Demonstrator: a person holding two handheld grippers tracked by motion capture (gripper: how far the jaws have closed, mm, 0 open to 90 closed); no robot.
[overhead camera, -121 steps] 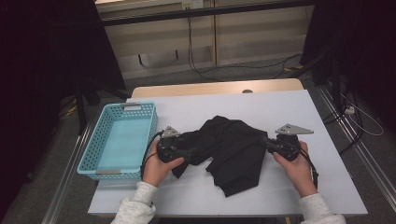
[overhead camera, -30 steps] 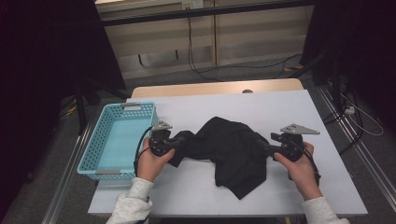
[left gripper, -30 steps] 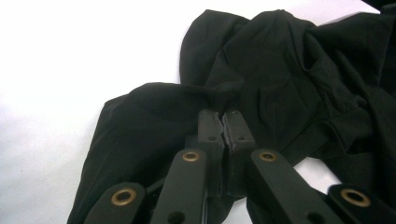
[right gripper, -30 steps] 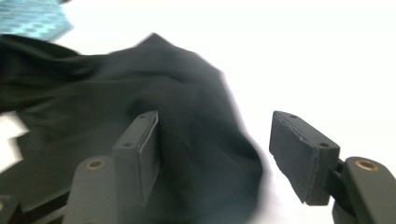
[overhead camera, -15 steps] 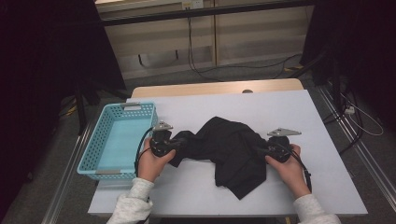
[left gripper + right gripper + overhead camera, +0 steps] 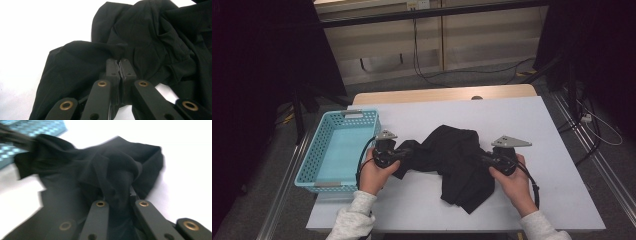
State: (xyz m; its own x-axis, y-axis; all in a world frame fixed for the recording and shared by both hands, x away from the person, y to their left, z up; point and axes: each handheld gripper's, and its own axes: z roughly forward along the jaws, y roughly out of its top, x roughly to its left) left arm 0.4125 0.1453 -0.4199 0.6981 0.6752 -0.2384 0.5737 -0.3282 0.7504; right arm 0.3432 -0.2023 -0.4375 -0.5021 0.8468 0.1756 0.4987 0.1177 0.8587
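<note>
A crumpled black garment (image 6: 457, 150) lies in the middle of the white table (image 6: 522, 115). My left gripper (image 6: 408, 153) is shut on the garment's left end; in the left gripper view the jaws (image 6: 119, 62) pinch a fold of the black cloth (image 6: 150, 37). My right gripper (image 6: 478, 158) is at the garment's right side. Its jaws have just been closing, and a bunched fold of cloth (image 6: 105, 167) is caught between them, draped over the tips (image 6: 122, 193).
A light blue plastic basket (image 6: 312, 167) sits at the table's left edge, just left of my left hand; its mesh (image 6: 25, 130) appears in the right gripper view. Cables trail on the floor beyond the table.
My right gripper has slid left into the garment's right edge and its jaws have closed on the cloth. The left gripper has held still, gripping the left end.
</note>
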